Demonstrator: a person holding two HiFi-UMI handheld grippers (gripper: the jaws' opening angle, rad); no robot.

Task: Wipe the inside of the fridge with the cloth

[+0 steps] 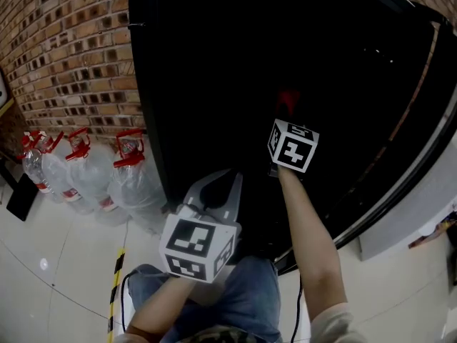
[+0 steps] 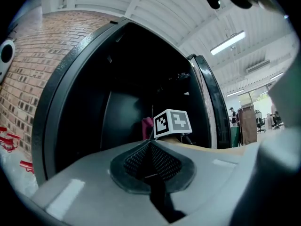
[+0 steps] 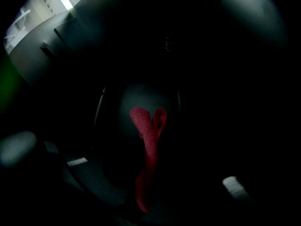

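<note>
- The black fridge (image 1: 285,48) stands open against a brick wall (image 1: 71,48); its inside is dark.
- A pale tiled floor (image 1: 50,256) lies below, with clear water bottles (image 1: 93,177) with red caps standing by the wall, left of the fridge.
- The right gripper (image 1: 285,113) reaches deep into the fridge. In the right gripper view its jaws are closed tight on the cloth.
- The left gripper (image 1: 223,184) hangs outside, near the fridge's lower edge. In the left gripper view its jaws are pressed together with nothing between them.
- The red cloth (image 3: 149,140) sticks out past the right jaws as a narrow folded strip, inside the fridge.
</note>
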